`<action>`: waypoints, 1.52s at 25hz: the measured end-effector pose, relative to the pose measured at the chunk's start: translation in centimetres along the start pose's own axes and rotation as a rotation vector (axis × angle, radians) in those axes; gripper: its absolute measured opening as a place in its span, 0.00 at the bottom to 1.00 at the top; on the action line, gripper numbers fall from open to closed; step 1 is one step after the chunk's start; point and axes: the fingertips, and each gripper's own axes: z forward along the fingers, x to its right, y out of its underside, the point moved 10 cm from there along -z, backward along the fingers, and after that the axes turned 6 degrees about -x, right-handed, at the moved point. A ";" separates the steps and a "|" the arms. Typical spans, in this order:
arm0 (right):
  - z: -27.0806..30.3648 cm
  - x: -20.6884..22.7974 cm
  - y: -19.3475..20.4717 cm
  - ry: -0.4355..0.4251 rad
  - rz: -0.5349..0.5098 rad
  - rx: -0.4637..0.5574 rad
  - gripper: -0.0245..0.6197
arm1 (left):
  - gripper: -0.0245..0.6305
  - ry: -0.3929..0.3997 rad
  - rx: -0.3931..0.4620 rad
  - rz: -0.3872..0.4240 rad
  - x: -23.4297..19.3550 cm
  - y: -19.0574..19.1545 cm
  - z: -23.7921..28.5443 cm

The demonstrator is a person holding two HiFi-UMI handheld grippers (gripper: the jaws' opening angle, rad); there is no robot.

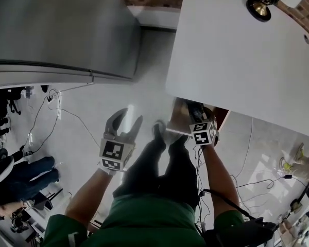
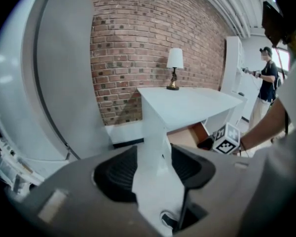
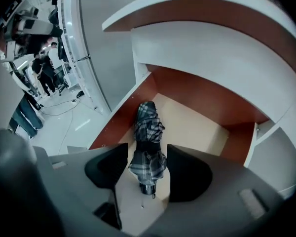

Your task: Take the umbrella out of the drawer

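Right gripper [image 3: 142,174]: my jaws stand apart and press on nothing. The umbrella [image 3: 148,132] shows between them but lies lower, untouched.
Umbrella: folded, checked cloth, flat on the floor of the open drawer [image 3: 119,116], strapped round its middle, near the wall at the left of the right gripper view.
Risk, grip: if I close on the loose cloth at the near end, it may slide free and the umbrella drop back.
Risk, drawer wall: one jaw may strike that wall on approach.
Risk, desk [image 1: 237,50]: its top overhangs the drawer, so I judge a steep lift could knock the umbrella against the edge.
Left gripper [image 1: 124,121]: open, empty, over the floor.
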 end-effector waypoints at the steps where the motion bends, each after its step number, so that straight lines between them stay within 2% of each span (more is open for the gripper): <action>1: 0.8 0.1 -0.1 -0.002 -0.007 -0.011 0.40 | 0.37 -0.007 -0.001 -0.002 -0.2 0.3 0.1; 11: 8.4 0.7 0.2 -0.043 -0.042 -0.123 0.52 | 0.37 -0.041 0.002 -0.027 -1.0 3.6 2.1; 21: 11.6 0.8 0.0 0.002 -0.050 -0.214 0.51 | 0.36 -0.052 -0.013 -0.033 -1.5 5.7 1.9; 24: 10.9 0.5 0.1 0.003 -0.058 -0.220 0.39 | 0.35 -0.055 -0.008 -0.034 -1.6 5.4 1.3; 26: 10.2 0.3 0.3 0.013 -0.073 -0.228 0.36 | 0.35 -0.052 0.000 -0.030 -1.5 5.0 0.9; 33: 5.3 0.1 -0.1 0.033 -0.085 -0.219 0.34 | 0.34 -0.042 0.011 -0.039 -1.4 3.4 -0.9; 38: -0.8 -0.2 -0.6 0.048 -0.119 -0.226 0.34 | 0.33 -0.019 0.048 -0.023 -1.2 -0.2 -3.2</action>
